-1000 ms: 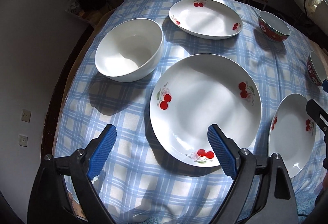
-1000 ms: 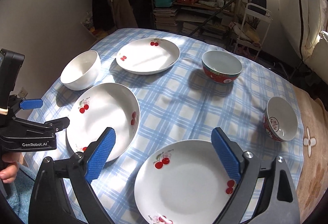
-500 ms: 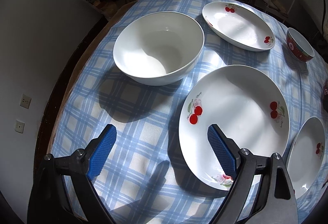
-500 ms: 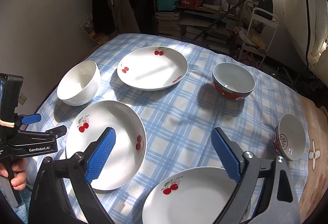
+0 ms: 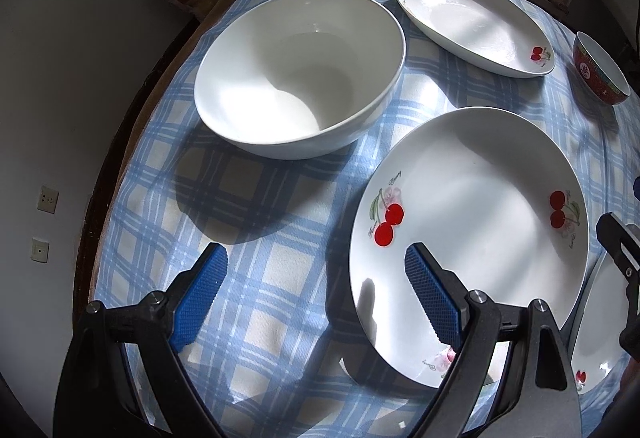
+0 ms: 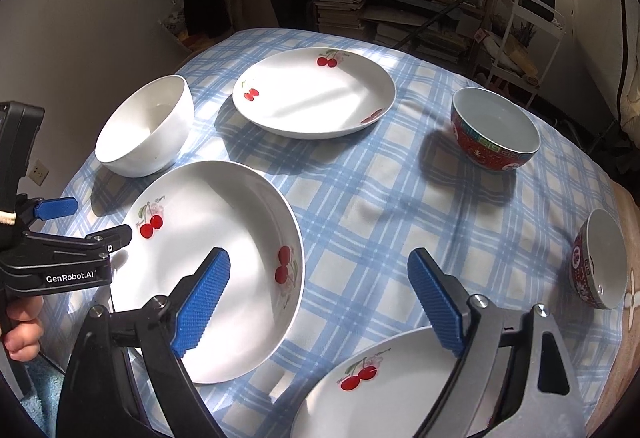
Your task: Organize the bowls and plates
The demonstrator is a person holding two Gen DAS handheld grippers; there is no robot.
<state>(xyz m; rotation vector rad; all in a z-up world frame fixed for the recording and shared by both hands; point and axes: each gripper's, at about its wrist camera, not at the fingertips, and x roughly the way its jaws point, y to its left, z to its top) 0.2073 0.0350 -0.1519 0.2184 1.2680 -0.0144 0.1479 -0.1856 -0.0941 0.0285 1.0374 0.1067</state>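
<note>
Currently both grippers hang over the blue checked tablecloth (image 6: 360, 205), both with jaws spread wide and nothing between the pads. Left gripper (image 5: 312, 294) points steeply down, straddling the left rim of the nearest cherry plate (image 5: 480, 222): one blue pad over bare cloth, the other over the plate's inside; contact can't be confirmed from this angle. White bowl (image 5: 300, 73) sits just beyond that plate, upright, apart from it. Second cherry plate (image 5: 476, 23) is farther back, and a red patterned bowl (image 5: 600, 71) is at the far right edge. Right gripper (image 6: 318, 302) hovers between the nearest cherry plate and a third cherry plate (image 6: 384, 390) at bottom of view. Another red bowl (image 6: 600, 262) sits at the right table edge, probably tilted. A hand (image 6: 22, 326) grips the left gripper's handle.
</note>
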